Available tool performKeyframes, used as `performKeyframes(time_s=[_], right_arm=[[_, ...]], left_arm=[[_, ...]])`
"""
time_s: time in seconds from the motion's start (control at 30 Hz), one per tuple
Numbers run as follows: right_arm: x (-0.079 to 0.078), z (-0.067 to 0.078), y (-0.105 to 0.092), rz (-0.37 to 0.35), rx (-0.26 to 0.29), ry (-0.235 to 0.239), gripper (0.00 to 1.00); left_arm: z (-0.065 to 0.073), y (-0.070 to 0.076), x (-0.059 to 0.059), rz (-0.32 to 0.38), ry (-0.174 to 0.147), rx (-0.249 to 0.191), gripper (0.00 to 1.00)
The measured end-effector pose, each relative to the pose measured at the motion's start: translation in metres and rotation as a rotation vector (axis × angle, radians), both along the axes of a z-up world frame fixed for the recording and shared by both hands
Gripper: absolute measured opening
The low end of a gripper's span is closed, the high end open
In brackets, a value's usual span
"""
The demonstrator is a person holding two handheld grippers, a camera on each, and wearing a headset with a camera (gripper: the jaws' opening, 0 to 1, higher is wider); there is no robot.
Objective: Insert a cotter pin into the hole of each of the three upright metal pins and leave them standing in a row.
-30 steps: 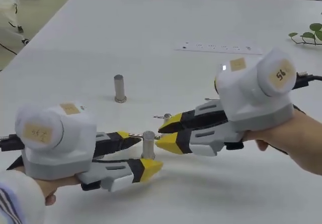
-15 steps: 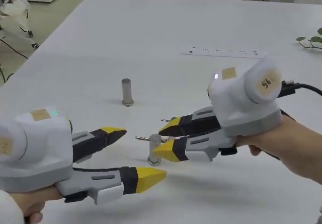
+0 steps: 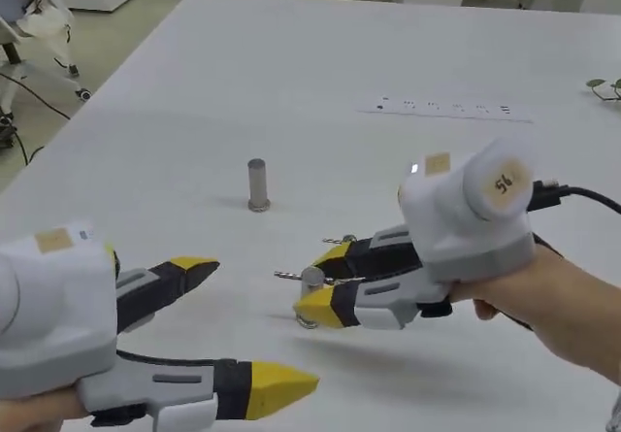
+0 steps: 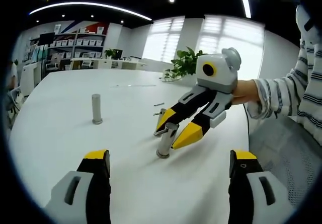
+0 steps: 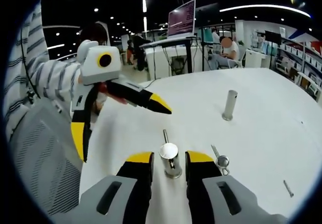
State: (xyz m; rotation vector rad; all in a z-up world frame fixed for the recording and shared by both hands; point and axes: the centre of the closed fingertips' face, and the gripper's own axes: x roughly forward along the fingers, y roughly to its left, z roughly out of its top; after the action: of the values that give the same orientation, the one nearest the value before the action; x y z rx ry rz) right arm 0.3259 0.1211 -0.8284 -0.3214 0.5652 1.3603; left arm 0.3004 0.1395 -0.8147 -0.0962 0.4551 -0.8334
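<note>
I find the white table (image 3: 388,53) bare of all but small parts. The left gripper (image 3: 257,325) hangs low at the near edge with its jaws spread wide and nothing between them. The right gripper (image 3: 318,279) has its jaws pressed against the near metal pin (image 5: 170,156), one on each flank of the shaft, just below the head.

The near metal pin stands at mid-table with its foot on the surface. Its long axis is close to vertical, though the left gripper view shows it leaning slightly. The far metal pin (image 3: 257,184) stands well apart, plainly upright.

I judge both to be solid steel: stiff, dense for their bulk, smooth and liable to slip or topple. I would grip across the shaft, low enough to stay clear of the cross-hole.

A cotter pin (image 3: 286,276) sits in the head of the near metal pin, lying level and projecting towards the left gripper. A loose cotter pin (image 5: 220,159) lies flat beside the right jaw. I judge these to be thin, springy wire, best held by the looped head.
</note>
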Motion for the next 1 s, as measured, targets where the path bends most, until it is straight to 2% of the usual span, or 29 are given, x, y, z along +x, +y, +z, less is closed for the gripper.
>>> performKeyframes(time_s=[0.13, 0.4, 0.63, 0.7, 0.73, 0.77, 0.83, 0.9, 1.0], right_arm=[[0.0, -0.005, 0.002, 0.009, -0.012, -0.006, 0.24], [0.001, -0.008, 0.004, 0.017, -0.014, -0.017, 0.17], [0.001, -0.007, 0.003, 0.053, -0.028, -0.076, 0.15], [0.001, -0.007, 0.0, 0.055, -0.041, -0.083, 0.14], [-0.001, -0.007, -0.004, 0.064, -0.058, -0.102, 0.14], [-0.001, -0.006, -0.006, 0.065, -0.062, -0.117, 0.14], [-0.003, -0.001, -0.012, 0.051, -0.046, -0.113, 0.14], [-0.003, 0.007, -0.018, 0.037, -0.008, -0.101, 0.14], [-0.002, 0.017, -0.03, 0.032, 0.002, -0.109, 0.14]], left_arm=[[-0.002, 0.002, -0.003, -0.002, 0.006, 0.011, 0.99], [0.005, 0.003, -0.005, 0.003, -0.006, 0.01, 0.99], [0.0, 0.005, -0.007, 0.01, 0.01, 0.022, 0.99], [0.0, 0.004, -0.008, 0.01, 0.011, 0.022, 0.99], [0.001, 0.004, -0.007, 0.011, 0.009, 0.019, 0.99], [0.002, 0.003, -0.007, 0.012, 0.006, 0.015, 0.99], [0.003, 0.002, -0.006, 0.012, 0.006, 0.012, 0.97], [0.002, 0.001, -0.005, 0.011, 0.013, 0.012, 0.97], [0.002, -0.002, -0.004, 0.005, 0.016, 0.016, 0.97]])
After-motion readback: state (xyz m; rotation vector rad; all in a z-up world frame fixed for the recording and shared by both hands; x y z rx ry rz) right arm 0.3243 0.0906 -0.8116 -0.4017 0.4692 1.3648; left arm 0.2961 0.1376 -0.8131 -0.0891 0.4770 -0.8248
